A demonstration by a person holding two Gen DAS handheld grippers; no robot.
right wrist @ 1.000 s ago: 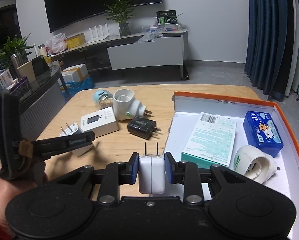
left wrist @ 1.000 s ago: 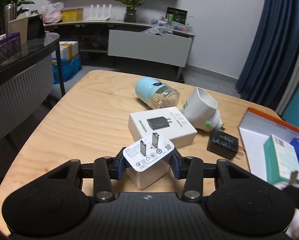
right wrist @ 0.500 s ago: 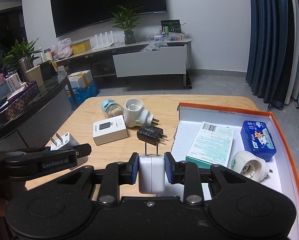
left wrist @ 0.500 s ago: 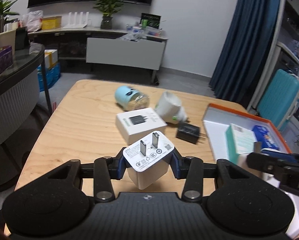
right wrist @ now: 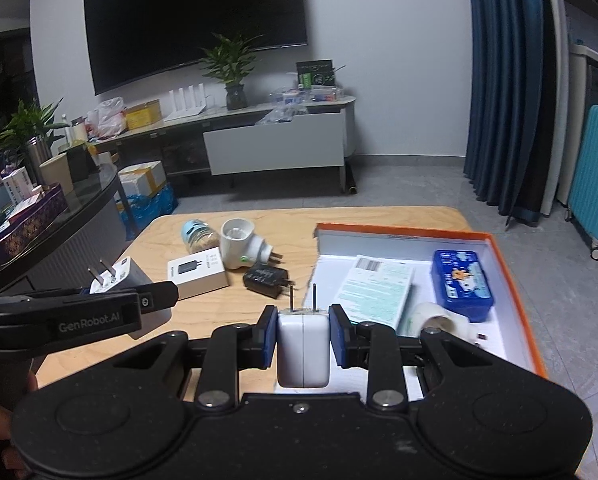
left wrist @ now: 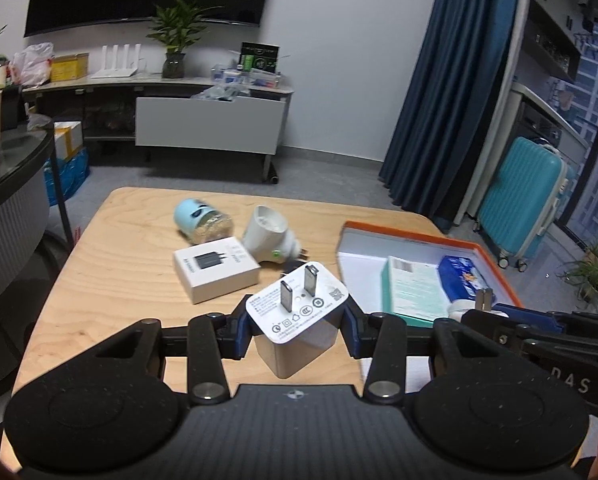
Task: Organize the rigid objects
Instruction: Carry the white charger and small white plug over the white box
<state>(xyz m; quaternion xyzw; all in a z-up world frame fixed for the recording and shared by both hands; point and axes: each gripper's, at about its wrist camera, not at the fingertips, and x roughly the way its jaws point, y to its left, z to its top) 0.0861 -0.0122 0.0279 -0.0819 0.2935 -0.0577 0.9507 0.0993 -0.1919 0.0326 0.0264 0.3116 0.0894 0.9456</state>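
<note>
White charger (left wrist: 297, 320) clamped in left tool (left wrist: 297, 330); prongs up

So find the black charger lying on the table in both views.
Left wrist view: black charger mostly hidden, a sliver behind the held white plug's prongs.
Right wrist view: in full sight at centre, left of the orange box.
Shared landmark: the white socket adapter just behind it.

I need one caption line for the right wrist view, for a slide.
Right gripper holds a white charger above the table, beside the orange-rimmed box.
</note>
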